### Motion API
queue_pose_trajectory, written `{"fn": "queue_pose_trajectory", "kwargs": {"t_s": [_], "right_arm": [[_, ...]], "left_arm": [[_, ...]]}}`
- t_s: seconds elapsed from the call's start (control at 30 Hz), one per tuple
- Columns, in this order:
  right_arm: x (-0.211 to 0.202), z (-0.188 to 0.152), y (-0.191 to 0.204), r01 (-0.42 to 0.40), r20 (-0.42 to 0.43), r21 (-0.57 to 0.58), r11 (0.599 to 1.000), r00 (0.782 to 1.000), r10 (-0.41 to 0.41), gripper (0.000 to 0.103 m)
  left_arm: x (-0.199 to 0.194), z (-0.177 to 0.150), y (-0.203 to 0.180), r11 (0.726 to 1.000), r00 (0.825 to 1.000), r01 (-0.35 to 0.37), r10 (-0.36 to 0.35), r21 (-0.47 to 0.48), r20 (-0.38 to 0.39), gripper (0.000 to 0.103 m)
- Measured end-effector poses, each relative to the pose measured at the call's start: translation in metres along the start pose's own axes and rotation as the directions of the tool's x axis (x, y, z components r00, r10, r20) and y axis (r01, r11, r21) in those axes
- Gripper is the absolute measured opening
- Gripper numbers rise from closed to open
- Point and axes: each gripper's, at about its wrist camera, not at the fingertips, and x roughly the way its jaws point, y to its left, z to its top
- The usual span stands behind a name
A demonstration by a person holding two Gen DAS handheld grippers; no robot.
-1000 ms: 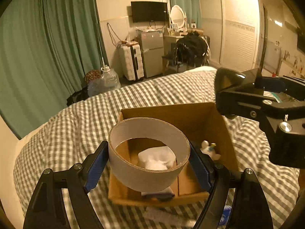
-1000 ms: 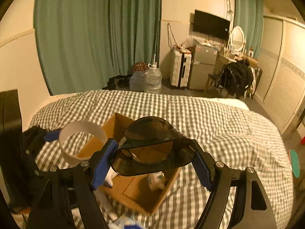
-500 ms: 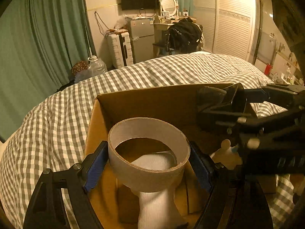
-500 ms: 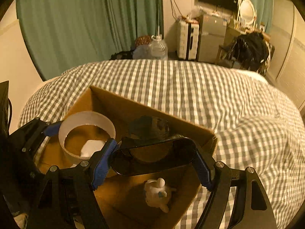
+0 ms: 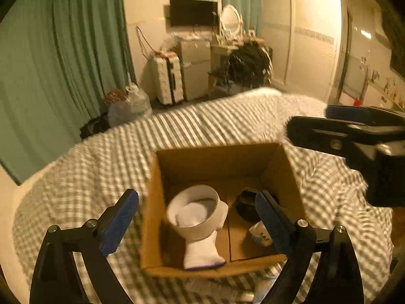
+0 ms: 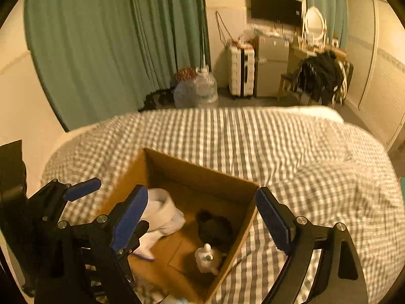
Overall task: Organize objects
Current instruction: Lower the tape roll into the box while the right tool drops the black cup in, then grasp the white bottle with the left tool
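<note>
- Left gripper point(image 5: 197, 204) hangs above the near-left side of the cardboard box point(image 5: 283, 162), blue-padded jaws spread wide, nothing between them.
- Right gripper point(image 6: 202, 207) sits just as wide and just as empty, poised over the box from the other side; from the left wrist camera its black body juts in at the right, above the box's far right corner.
- Down in the box: the white tape roll point(image 5: 195, 210) lies on its side at the left, propped on top of a white sock point(image 5: 202, 252) that runs toward the near wall.
- Right of the centre seam sits a dark tinted cup point(image 5: 246, 206), blurry, tipped over as far as one can tell.
- Closest to the near-right corner is a small white toy figure point(image 6: 208, 258), partly hidden behind the left gripper's right finger in the left wrist view.
- All four items rest on the box floor, well inside the walls; the top is open with no flaps in the way.
- The box stands on a checked bedspread point(image 6: 291, 152), which spreads wide on every side of it.
- Beyond the bed: green curtains point(image 6: 114, 50), a white suitcase point(image 6: 240, 71) and a large water bottle point(image 6: 202, 91) on the floor.
</note>
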Motion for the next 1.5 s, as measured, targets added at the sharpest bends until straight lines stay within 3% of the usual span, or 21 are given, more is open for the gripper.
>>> {"fn": "queue_pose_trajectory", "kwargs": {"t_s": [0.33,0.63,0.77,0.87,1.03,1.23,1.37,1.5], "right_arm": [[-0.142,0.000,0.037,0.036,0.147,-0.054,0.998,0.989,-0.028,0.088],[-0.204,-0.041,0.068,0.052,0.176,-0.139,0.989,0.984,-0.027,0.088],[-0.193,-0.071,0.074,0.033,0.144,-0.161,0.986,0.989,-0.009,0.088],[-0.166,-0.096,0.074,0.012,0.089,-0.166,0.986,0.996,0.003,0.088],[-0.108,-0.132,0.064,0.017,-0.025,-0.184,0.983,0.999,-0.022,0.088],[-0.050,-0.170,0.046,-0.001,-0.139,-0.164,0.986,0.990,-0.023,0.088],[-0.022,-0.195,0.041,-0.007,-0.192,-0.168,0.986,0.981,-0.025,0.088],[0.002,-0.208,0.033,-0.015,-0.244,-0.121,0.992,0.970,-0.015,0.088]], "left_arm": [[-0.128,-0.001,0.014,0.994,0.990,-0.105,0.108,-0.042,0.093,0.097],[-0.172,-0.049,0.026,0.990,0.987,-0.118,0.126,-0.078,0.101,0.097],[-0.164,-0.077,0.024,0.983,0.981,-0.152,0.163,-0.102,0.109,0.097],[-0.144,-0.105,0.022,0.980,0.984,-0.154,0.164,-0.128,0.070,0.097],[-0.087,-0.151,0.009,0.979,0.987,-0.160,0.156,-0.124,-0.037,0.097],[-0.027,-0.201,-0.009,0.988,0.974,-0.141,0.126,-0.069,-0.186,0.097],[0.002,-0.217,-0.020,0.991,0.953,-0.131,0.118,-0.027,-0.279,0.097],[0.012,-0.217,-0.030,0.997,0.952,-0.078,0.069,-0.019,-0.298,0.097]]}}
